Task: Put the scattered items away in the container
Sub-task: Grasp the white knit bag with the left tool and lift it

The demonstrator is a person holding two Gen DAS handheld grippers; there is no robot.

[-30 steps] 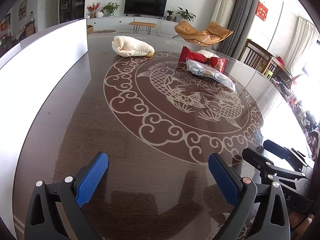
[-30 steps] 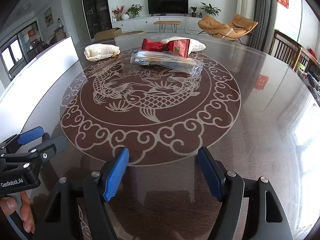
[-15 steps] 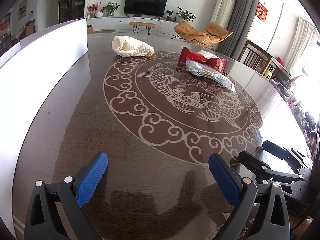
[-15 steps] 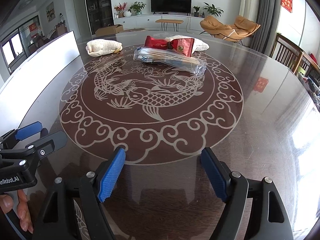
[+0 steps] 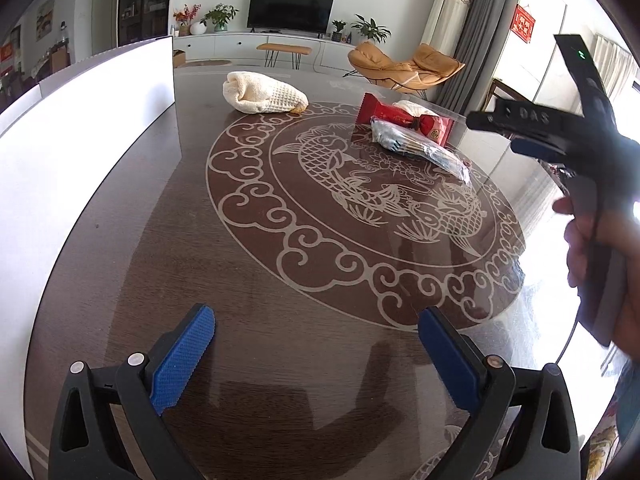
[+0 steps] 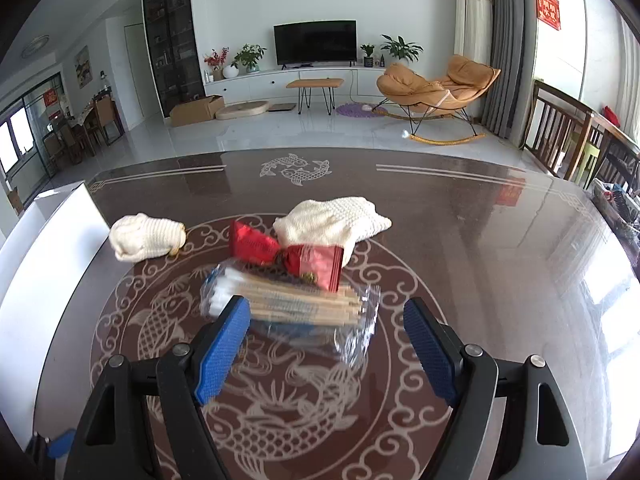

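Right gripper (image 6: 326, 344) open wide over clear plastic packet of wooden sticks (image 6: 292, 304); I'd straddle its middle before closing, left gripper (image 5: 316, 360) open, idle

On the worktop (image 6: 500, 280), a bag of sticks (image 6: 288, 304) lies nearest; just behind it a snack packet (image 6: 288, 256), a cloth (image 6: 332, 222) beyond. Another cloth (image 6: 146, 236) lies left, beside the container (image 6: 44, 264).

Red wrapper (image 6: 304, 258), cream waffle-knit cloth (image 6: 332, 222)
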